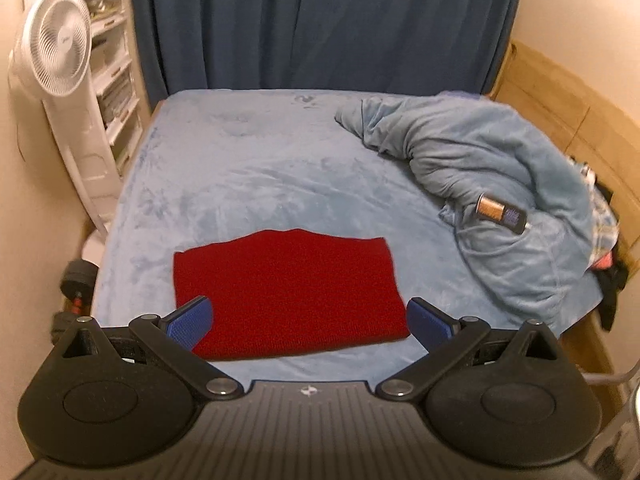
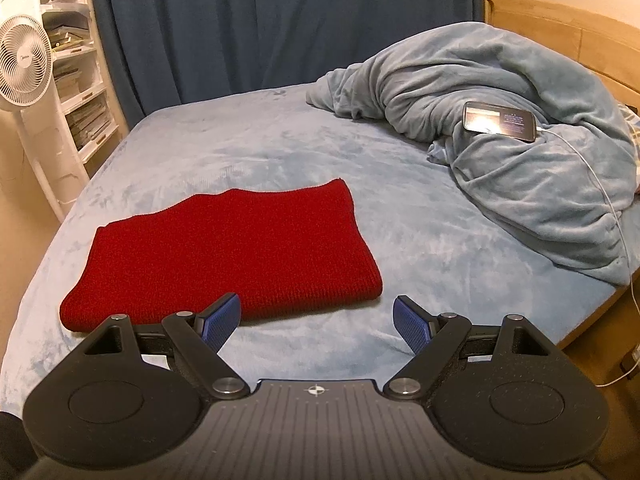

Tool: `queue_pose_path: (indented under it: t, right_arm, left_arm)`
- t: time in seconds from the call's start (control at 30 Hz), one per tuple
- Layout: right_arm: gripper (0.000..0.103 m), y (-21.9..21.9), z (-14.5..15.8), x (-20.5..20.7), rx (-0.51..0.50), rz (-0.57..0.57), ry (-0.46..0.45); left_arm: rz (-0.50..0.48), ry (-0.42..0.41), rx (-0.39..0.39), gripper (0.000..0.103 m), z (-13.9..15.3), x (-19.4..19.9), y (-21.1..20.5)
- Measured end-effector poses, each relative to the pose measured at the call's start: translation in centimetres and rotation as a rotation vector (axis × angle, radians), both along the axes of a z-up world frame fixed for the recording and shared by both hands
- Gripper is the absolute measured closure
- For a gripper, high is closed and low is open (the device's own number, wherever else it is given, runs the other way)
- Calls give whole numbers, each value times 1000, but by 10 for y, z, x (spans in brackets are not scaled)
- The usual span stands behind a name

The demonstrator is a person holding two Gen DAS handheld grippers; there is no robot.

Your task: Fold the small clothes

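Red knit garment [image 1: 286, 292] [image 2: 224, 256] lies flat on the pale blue bed sheet [image 1: 260, 184] [image 2: 400, 248], folded into a rough rectangle, near the front edge of the bed, nothing gripping it. Far edge slightly wavy, near edge looks like a thick rounded fold in the right wrist view.

Left gripper [image 1: 310, 318] hangs over the near side of the garment, blue pads spread wide, one pad [image 1: 192, 320] over the garment's near-left corner, the other just off its near-right corner; contact with the cloth can't be told. Holds nothing.

Right gripper [image 2: 318, 324] is also spread wide, empty, set to the right of the garment's near-right corner; its left pad [image 2: 222, 320] overlaps the garment's near edge in view, its right pad is over bare sheet.

Further out: bunched blue-grey blanket [image 1: 500, 200] [image 2: 520, 160] piled on the right side of the bed, well apart from the garment. A lit phone [image 1: 502, 212] [image 2: 500, 120] rests on the blanket, white cable [image 2: 612, 208] running from it down the right side of the bed. Dark blue curtain [image 1: 320, 24] [image 2: 280, 20] behind the bed. White standing fan [image 1: 56, 52] [image 2: 24, 68] at the left, white shelf unit [image 1: 112, 72] [image 2: 76, 64] behind it. Wooden bed frame [image 1: 560, 92] [image 2: 560, 28] at the right. Dumbbell [image 1: 76, 280] on the floor at the left in the left wrist view
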State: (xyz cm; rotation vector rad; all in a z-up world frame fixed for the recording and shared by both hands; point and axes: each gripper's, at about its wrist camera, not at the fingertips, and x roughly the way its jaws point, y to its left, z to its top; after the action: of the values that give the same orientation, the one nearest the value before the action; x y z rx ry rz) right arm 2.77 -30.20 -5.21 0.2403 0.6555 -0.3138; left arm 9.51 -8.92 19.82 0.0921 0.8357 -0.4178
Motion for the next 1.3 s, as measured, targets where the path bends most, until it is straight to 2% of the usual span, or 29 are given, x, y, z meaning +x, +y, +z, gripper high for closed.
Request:
queue_pose_path:
  t: [0.13,0.3,0.43,0.57,0.63,0.7,0.8,0.93,1.0,1.07,1.13,1.2,1.23,1.27,1.3]
  right_arm:
    - [19,-3,-1,4,-4,-12,4]
    - [19,-10,-7,12,21,-48,22]
    - [19,-14,-11,19,23,-58,30]
    - [19,-18,-16,26,23,-73,38]
    - [18,-25,-20,31,58,-92,28]
    - [17,-39,-29,37,143,-125,-9]
    - [16,-67,-53,54,321,-192,-59]
    - [16,-101,-99,90,569,-288,-58]
    - [16,-115,-124,110,648,-366,-15]
    - [17,-134,-144,128,712,-460,53]
    - [17,-150,-157,133,761,-569,35]
    - [17,-157,-173,140,836,-596,46]
    - [20,-159,-184,144,893,-572,56]
    - [35,-158,-195,147,960,-538,58]
    - [46,-155,-206,147,1027,-516,24]
  left_arm:
    - [41,-10,1,0,-1,9,7]
    - [49,-22,61,0,-5,23,-2]
    - [40,-37,29,0,-4,25,6]
    - [61,-16,-24,0,-6,35,23]
    - [83,-38,-8,0,-10,42,30]
    - [116,-39,1,0,-25,55,40]
    - [169,0,68,0,-69,85,51]
    - [264,101,114,0,-166,133,77]
    - [354,180,150,0,-218,152,95]
    - [408,212,155,0,-264,164,112]
    - [454,216,179,0,-301,170,125]
    - [461,225,192,0,-332,174,137]
    - [454,223,188,0,-345,176,141]
    - [450,213,179,0,-356,178,145]
    - [454,198,172,0,-365,179,147]
